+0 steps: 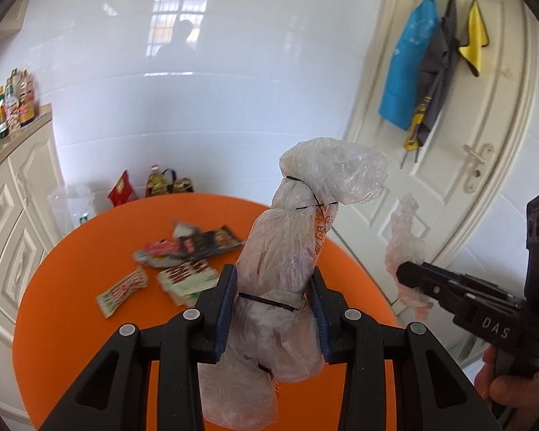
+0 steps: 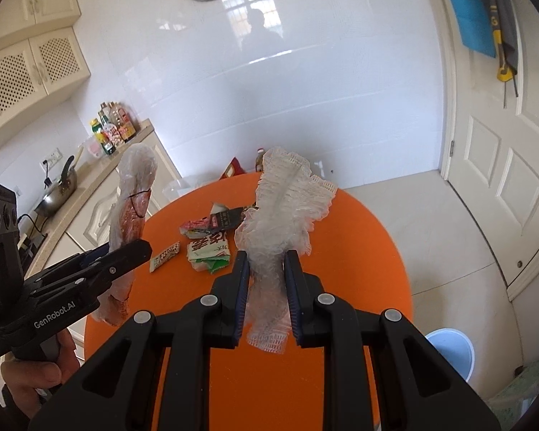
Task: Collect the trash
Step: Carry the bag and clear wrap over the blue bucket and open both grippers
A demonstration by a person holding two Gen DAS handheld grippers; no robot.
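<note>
Round orange table [image 1: 72,287], wrappers [image 1: 183,251] scattered; white tiled wall [image 1: 197,107] behind.

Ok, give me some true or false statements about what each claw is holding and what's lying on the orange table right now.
1. The left claw grips a bundled plastic bag tied with black bands. True.
2. The right claw is open with nothing in it. False: it is shut on a crinkled clear plastic cover.
3. Snack wrappers lie on the orange table. True.
4. A blue bucket stands on the table. False: it stands on the floor beside it.
</note>
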